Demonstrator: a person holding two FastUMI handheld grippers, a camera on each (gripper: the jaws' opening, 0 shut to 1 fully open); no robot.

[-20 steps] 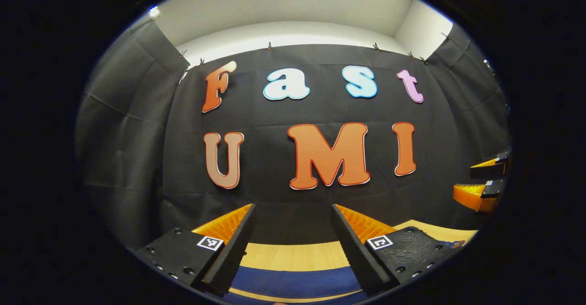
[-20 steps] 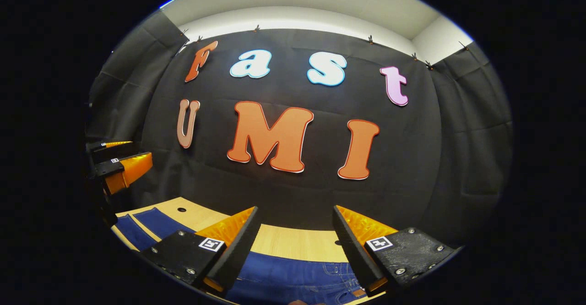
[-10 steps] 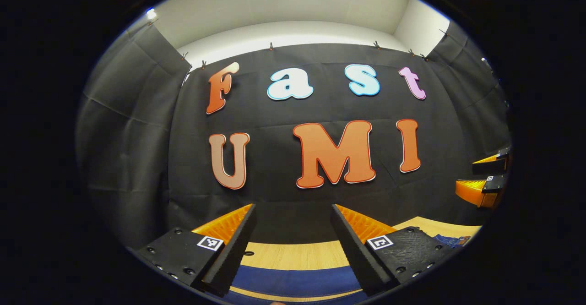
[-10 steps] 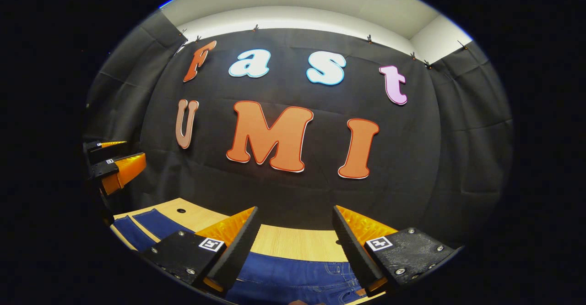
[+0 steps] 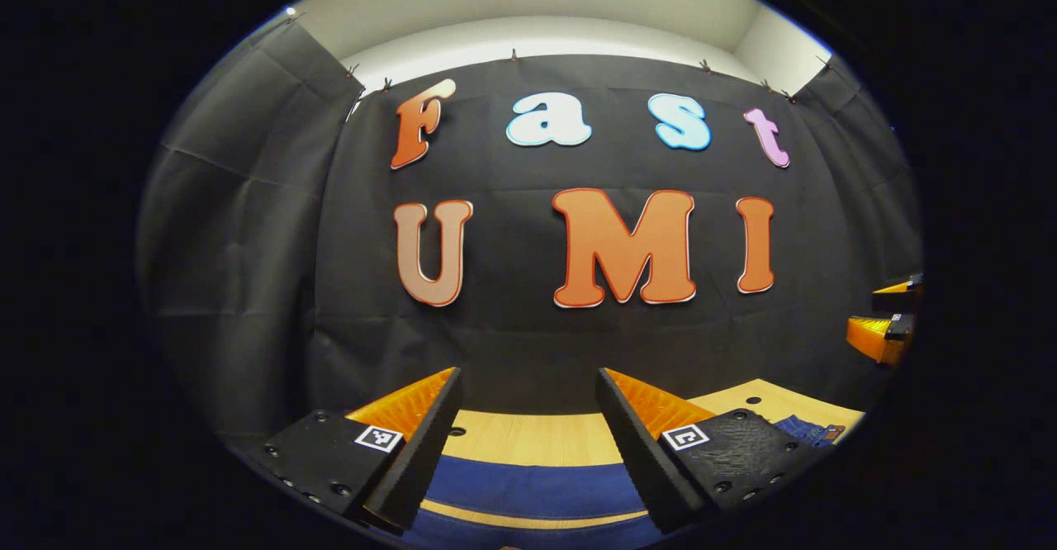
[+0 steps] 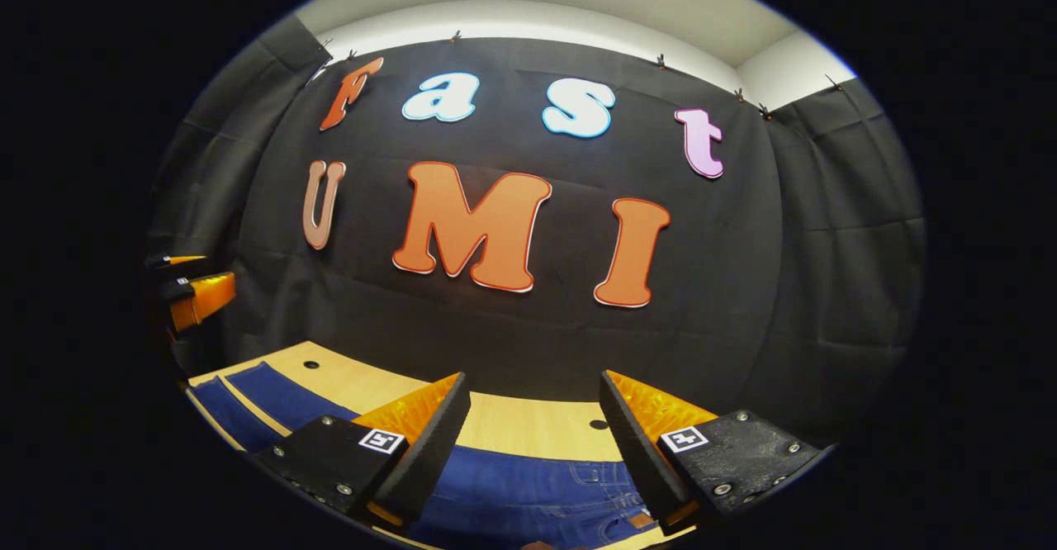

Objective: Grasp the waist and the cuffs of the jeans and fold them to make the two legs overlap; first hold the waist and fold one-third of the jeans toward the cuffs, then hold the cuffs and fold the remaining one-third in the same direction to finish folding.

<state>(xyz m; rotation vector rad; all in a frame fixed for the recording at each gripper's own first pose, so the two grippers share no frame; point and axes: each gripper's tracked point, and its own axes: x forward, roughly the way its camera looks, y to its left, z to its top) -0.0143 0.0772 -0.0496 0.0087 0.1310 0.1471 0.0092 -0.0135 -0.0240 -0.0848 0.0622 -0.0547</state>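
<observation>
Left gripper (image 5: 528, 385) and right gripper (image 6: 535, 389) both spread apart, holding nothing, above blue jeans (image 6: 528, 496) lying flat on the wooden table (image 6: 528, 430) (waist under the right one). Behind: black cloth wall (image 6: 784, 286), then white room wall (image 5: 537, 1).

Gaping right tool (image 6: 528, 443) above jeans (image 6: 528, 492)

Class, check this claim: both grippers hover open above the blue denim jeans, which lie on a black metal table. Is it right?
Wrong about the table: it is light wood, as the right gripper view shows. The left gripper and right gripper do hover open above the blue denim jeans.
</observation>
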